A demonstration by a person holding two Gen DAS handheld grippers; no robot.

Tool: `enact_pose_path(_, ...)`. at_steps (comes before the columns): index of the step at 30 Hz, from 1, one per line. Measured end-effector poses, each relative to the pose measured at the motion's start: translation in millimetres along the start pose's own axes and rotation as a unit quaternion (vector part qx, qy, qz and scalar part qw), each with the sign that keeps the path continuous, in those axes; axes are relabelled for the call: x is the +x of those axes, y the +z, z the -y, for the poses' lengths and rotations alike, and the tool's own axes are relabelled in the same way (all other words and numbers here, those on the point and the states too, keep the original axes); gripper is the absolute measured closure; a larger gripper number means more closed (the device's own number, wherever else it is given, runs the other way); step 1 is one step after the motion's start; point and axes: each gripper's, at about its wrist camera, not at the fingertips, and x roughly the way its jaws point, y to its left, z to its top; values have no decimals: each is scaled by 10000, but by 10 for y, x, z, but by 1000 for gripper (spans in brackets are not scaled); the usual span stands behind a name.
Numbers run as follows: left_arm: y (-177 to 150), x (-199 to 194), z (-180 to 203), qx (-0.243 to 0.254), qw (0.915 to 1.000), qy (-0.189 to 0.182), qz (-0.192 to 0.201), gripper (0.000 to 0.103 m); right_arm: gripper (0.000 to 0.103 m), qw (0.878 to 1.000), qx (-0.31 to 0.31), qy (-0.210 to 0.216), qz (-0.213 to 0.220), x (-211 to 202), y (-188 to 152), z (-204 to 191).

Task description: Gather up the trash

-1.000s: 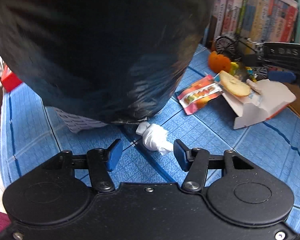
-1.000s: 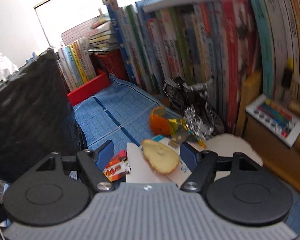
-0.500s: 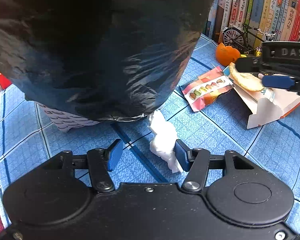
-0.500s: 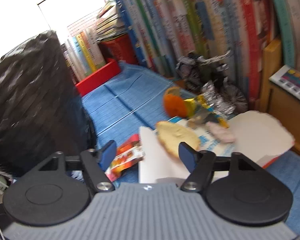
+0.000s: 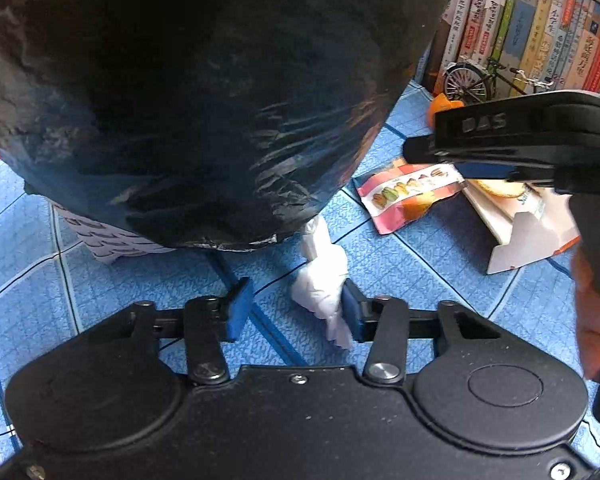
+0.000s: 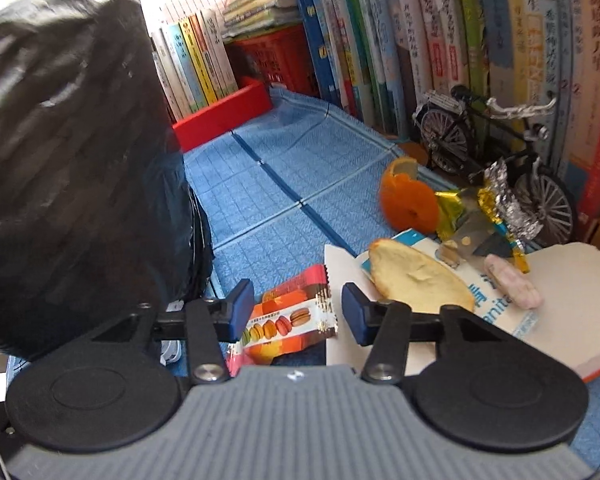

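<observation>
One crumpled white tissue [image 5: 322,276], glossy black bag [image 5: 204,92]

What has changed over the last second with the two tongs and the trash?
The left tongs closed in on the white tissue wad, which now rests against the right pad; nothing gripped yet. The right tongs swung left from the fruit peel to straddle the macaron wrapper. Both remain open; trash bag and carton unmoved.

black bin bag [image 5: 204,92] cropped, white basket [image 5: 100,236] mostly hidden
</observation>
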Motion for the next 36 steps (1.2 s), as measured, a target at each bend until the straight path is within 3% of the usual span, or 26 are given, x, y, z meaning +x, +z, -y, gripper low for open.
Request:
enact_pose_path(2,1,-4,11,91,9999,-74,-21,82,62,10000,26,-35,-83,52,-13,-12)
enact_pose_path(4,-4,-23,36,188,9998,-90,-4,82,80,9998,134,-38,-107,45,-36,-2)
enact_pose_path(8,-5,-50,59,203,9997,-137,-31,82,91,9992,404,19,-58,-33,-76,73)
enact_pose_path(17,12,-199,45,168,9997,-174,-90,82,92,9992,248,-325,-2,-249,-87,85)
enact_pose_path(26,-23,-290,9,219,9992,-207,-254,81,92,9975,-86,-568,-414,-325,-23,92)
enact_pose_path(31,-37,-320,0,241,9991,-211,-264,74,84,9985,-98,-444,-317,-393,7,128)
enact_pose_path(32,-35,-321,1,246,9992,-192,-239,68,70,9990,-93,-373,-239,-403,-3,133)
enact_pose_path(34,-30,-323,0,221,9994,-159,-191,62,52,9991,-89,-376,-192,-387,-11,135)
enact_pose_path(35,-27,-321,-1,214,9995,-135,-161,59,44,9990,-96,-392,-171,-367,-17,126)
enact_pose_path(36,-25,-315,0,221,9996,-112,-126,57,44,9989,-154,-412,-138,-345,-18,102)
